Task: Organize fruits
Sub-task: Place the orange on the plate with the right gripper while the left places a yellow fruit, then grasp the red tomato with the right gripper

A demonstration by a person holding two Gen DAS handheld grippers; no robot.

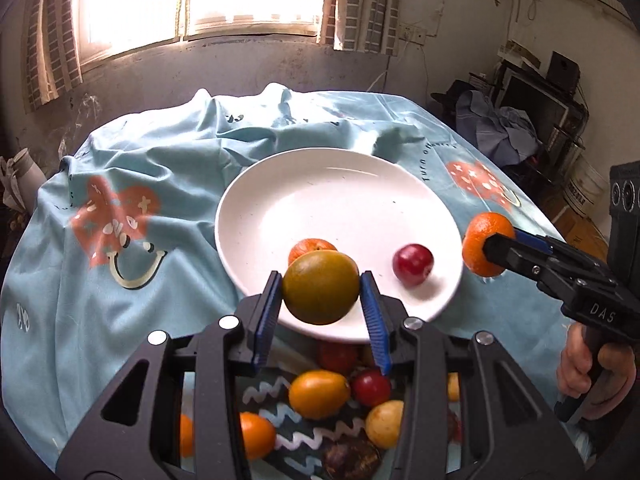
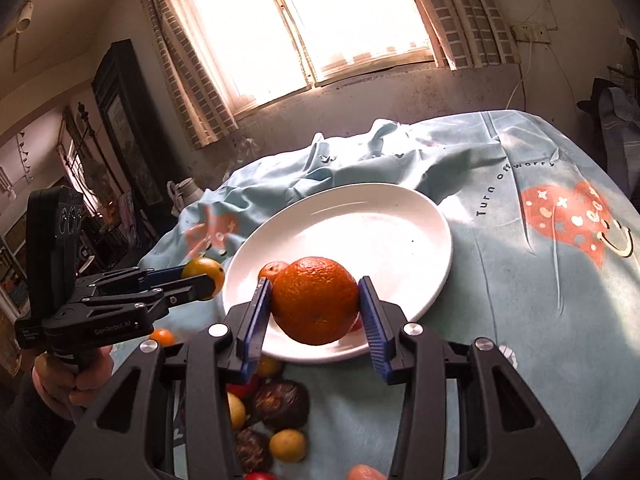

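Up close, the left gripper (image 1: 321, 294) has its blue pads clamped on a round greenish-yellow citrus fruit (image 1: 321, 287), smooth-skinned and shading to orange at one side, held over the near rim of a white plate (image 1: 340, 196). The right gripper (image 2: 316, 300) is clamped on a deep orange tangerine (image 2: 315, 300) with pebbled skin, also over the plate's near edge. On the plate lie a small mandarin (image 1: 312, 246) and a glossy red plum (image 1: 413, 264), apart from each other. Below the grippers, off the plate, sits a loose pile of fruit (image 1: 320, 396): orange and yellow citrus, red plums and dark wrinkled ones. A hand (image 1: 588, 364) grips the right gripper's handle. The table wears a rumpled pale blue cloth (image 1: 140, 152) printed with red hearts, a smile and the words "Turn off worry". Behind it, a bright window (image 2: 304, 20) with checked curtains glows above a scuffed wall, and cluttered furniture fills the room's corners.
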